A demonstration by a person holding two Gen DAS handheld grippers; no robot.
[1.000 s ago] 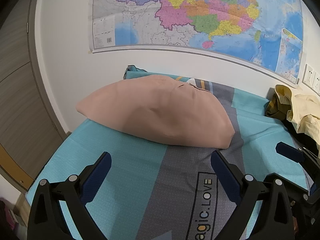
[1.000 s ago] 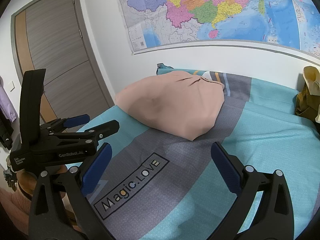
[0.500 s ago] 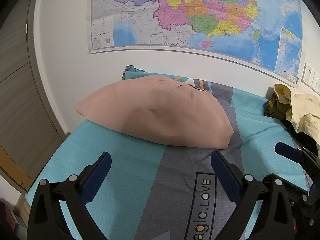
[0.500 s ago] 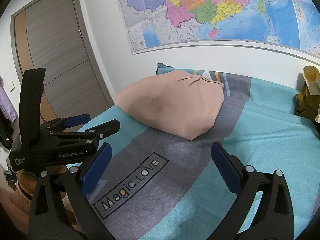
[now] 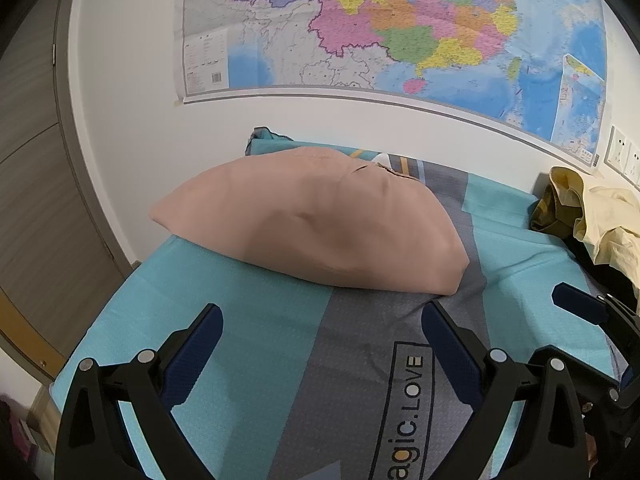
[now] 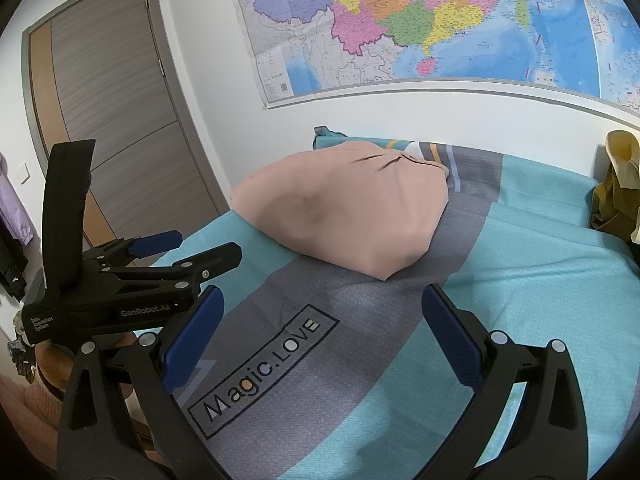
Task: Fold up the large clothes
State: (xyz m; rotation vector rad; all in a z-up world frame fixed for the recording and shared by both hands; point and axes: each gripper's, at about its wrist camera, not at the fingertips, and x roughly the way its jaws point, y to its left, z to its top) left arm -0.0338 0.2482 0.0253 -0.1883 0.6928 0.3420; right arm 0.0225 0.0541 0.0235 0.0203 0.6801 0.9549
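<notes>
A pink-beige garment (image 5: 312,220) is seen lying as a smooth, rounded bundle on the far part of the bed (image 5: 256,344), close to the white wall (image 5: 132,128), its near corner resting on the grey stripe of the bedcover. In the right wrist view the same garment (image 6: 344,212) is shown across the boundary between the turquoise and grey bands, with a small crease near its far edge. A printed label reading "Magic.LOVE" (image 6: 264,368) is found on the grey stripe, nearer the cameras and apart from the garment.

The left gripper (image 5: 320,320) is held above the bedcover short of the garment, its blue-padded fingers spread wide with nothing between them. The right gripper (image 6: 320,300) is likewise held with its fingers wide apart and empty, over the grey stripe and not touching the garment. The left gripper is also seen from the side in the right wrist view, at the left.

A heap of yellow and olive clothes (image 5: 592,216) is piled at the right edge of the bed, well apart from the garment. A large coloured map (image 5: 400,28) is hung on the wall above, and a wood-grain door (image 6: 108,120) is seen at the left.
</notes>
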